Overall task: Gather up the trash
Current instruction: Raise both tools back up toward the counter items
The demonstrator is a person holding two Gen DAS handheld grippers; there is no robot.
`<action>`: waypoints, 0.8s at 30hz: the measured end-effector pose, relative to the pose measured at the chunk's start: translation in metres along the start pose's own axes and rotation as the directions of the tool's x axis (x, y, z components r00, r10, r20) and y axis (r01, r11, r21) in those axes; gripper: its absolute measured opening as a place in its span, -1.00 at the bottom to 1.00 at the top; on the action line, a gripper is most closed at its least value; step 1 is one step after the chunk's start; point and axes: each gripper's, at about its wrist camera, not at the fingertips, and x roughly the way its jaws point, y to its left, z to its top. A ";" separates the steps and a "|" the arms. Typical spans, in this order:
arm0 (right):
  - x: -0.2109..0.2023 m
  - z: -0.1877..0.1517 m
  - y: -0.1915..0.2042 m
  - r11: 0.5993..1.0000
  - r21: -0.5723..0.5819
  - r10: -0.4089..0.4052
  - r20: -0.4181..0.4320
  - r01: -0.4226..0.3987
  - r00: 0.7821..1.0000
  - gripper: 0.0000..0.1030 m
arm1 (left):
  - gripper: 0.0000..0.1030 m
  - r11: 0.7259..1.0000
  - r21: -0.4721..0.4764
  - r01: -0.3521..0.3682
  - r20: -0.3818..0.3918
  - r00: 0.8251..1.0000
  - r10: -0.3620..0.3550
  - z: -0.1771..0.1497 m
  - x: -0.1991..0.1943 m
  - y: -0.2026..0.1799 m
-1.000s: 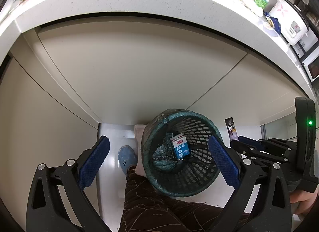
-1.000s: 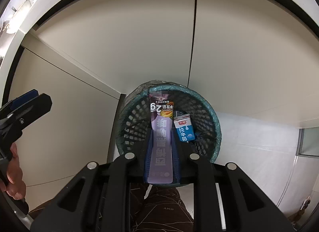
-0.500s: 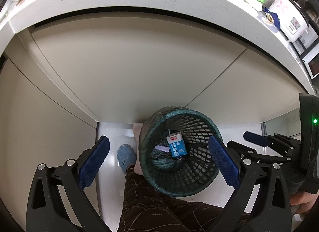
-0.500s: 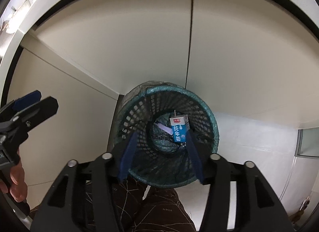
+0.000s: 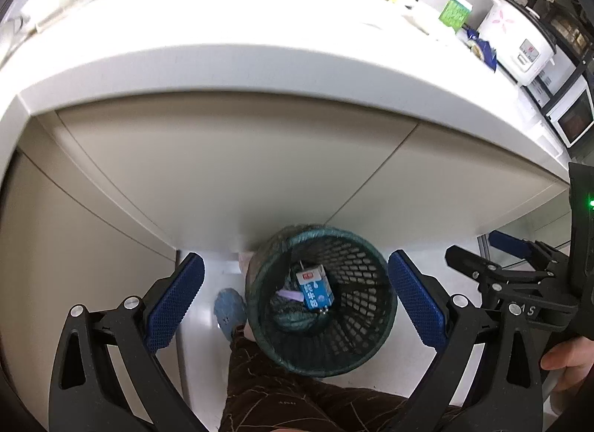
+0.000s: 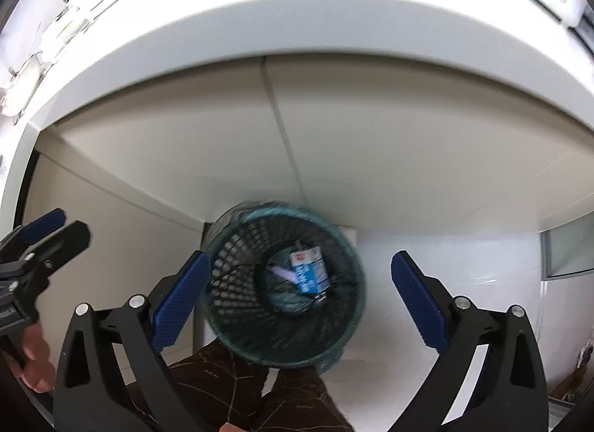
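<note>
Now drop step done: right gripper (image 6: 299, 296) jaws just opened, empty; left gripper (image 5: 295, 300) wide, empty. Milk carton (image 5: 315, 286) in mesh wastebasket (image 5: 367, 268). Next: green carton (image 5: 455, 13) on counter (image 5: 260, 71), 1 o'clock.

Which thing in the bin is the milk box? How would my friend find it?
Look under the white counter to the dark green mesh bin standing on the floor. Down at its bottom lies a small carton, blue and white with a red label, on top of crumpled dark stuff. It is the only boxy, brightly coloured thing in there.
</note>
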 end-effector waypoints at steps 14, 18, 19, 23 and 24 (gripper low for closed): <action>-0.071 0.055 -0.048 0.998 0.054 -0.037 0.169 0.028 0.985 0.83 | 0.88 1.000 0.025 0.014 0.133 0.991 -0.017 0.061 -0.055 -0.032; -0.087 0.072 -0.059 0.996 0.075 -0.065 0.205 0.051 0.977 0.83 | 0.88 1.000 0.025 0.009 0.142 0.990 -0.012 0.081 -0.062 -0.041; -0.089 0.077 -0.062 0.995 0.086 -0.074 0.207 0.057 0.975 0.83 | 0.88 1.000 0.023 0.006 0.149 0.989 -0.009 0.087 -0.065 -0.043; -0.102 0.099 -0.074 0.991 0.110 -0.098 0.218 0.075 0.971 0.83 | 0.88 1.000 0.021 0.015 0.174 0.985 -0.019 0.106 -0.073 -0.051; -0.105 0.103 -0.077 0.991 0.111 -0.102 0.221 0.079 0.970 0.83 | 0.88 1.000 0.023 0.013 0.176 0.984 -0.017 0.112 -0.074 -0.053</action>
